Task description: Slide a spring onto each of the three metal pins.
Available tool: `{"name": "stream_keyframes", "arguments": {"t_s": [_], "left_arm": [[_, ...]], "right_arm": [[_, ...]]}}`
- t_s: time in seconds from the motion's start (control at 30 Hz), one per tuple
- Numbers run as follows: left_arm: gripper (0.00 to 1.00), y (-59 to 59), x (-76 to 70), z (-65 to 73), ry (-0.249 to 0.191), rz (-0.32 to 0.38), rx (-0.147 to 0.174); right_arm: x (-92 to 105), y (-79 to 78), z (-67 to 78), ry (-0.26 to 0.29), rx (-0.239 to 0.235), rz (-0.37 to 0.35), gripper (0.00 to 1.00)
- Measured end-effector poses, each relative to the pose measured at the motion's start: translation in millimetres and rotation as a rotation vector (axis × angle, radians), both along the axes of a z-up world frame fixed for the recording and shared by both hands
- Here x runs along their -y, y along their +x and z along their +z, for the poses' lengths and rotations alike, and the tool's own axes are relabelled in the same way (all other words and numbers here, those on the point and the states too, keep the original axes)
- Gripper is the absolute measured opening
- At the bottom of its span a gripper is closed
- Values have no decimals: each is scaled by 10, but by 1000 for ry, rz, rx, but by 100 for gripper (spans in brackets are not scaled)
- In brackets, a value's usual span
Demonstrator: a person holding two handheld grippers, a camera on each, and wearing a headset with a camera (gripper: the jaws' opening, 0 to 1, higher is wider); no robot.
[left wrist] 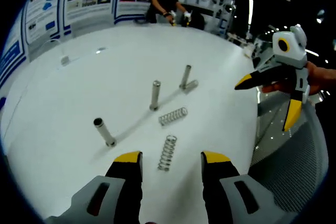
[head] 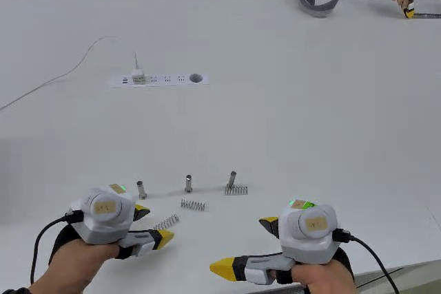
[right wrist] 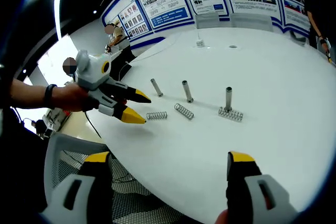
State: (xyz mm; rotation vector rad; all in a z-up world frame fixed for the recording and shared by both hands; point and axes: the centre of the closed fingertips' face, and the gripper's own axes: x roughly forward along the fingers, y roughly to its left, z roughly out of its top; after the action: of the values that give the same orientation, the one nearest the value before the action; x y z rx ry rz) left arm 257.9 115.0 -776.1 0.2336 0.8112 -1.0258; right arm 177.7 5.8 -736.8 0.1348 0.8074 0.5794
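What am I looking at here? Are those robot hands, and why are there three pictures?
There is no robot here. A person holds a hand tool with two yellow-tipped jaws in each hand: the left gripper and the right gripper. The head view comes from a camera on the person's head, looking down at the white table. The two round pictures come from a small camera on each gripper, looking out along its jaws. On the table stand three metal pins, and three springs lie loose near them, none on a pin yet. Farther back lies a power strip. Both grippers are open and hold nothing.
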Motion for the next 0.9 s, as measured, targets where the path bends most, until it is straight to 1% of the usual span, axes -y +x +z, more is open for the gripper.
{"name": "stream_keyframes", "arguments": {"t_s": [0.07, 0.2, 0.27, 0.37, 0.47, 0.5, 0.53, 0.63, 0.7, 0.73, 0.77, 0.8, 0.83, 0.9], "left_arm": [[45, -8, 5, -42, 6, -2, -7], [42, -22, 11, -65, 8, 0, -15], [40, -13, 0, -94, 16, -1, -10], [36, 14, -29, -147, 42, 0, -3], [34, 35, -36, -177, 48, 8, -2], [33, 39, -41, -190, 54, 9, -2], [30, 43, -53, -216, 70, 12, 0], [24, 51, -50, -228, 78, 17, 11], [23, 36, -33, -250, 83, 11, 14], [21, 30, -45, -274, 105, -1, 24], [20, 0, -50, -271, 118, -15, 29], [17, 12, -56, -246, 125, -15, 48], [13, 7, -51, -249, 128, -15, 40], [11, 17, -69, -240, 157, -20, 56]], "right_arm": [[-7, -8, -14, 1, -4, 6, 92], [-19, -32, -36, 1, -14, 18, 92], [-22, -40, -48, 2, -18, 21, 92], [-30, -48, -81, 3, -26, 30, 92], [-61, -55, -104, 7, -34, 45, 92], [-69, -55, -107, 8, -35, 48, 92], [-79, -54, -116, 10, -38, 52, 91], [-109, -51, -121, 19, -44, 67, 91], [-114, -41, -114, 16, -43, 77, 91], [-115, -33, -112, 16, -43, 80, 91], [-115, -25, -108, 16, -43, 82, 91], [-117, -12, -97, 17, -41, 85, 91], [-119, -6, -90, 18, -41, 88, 91], [-129, 4, -71, 17, -40, 99, 91]]}}
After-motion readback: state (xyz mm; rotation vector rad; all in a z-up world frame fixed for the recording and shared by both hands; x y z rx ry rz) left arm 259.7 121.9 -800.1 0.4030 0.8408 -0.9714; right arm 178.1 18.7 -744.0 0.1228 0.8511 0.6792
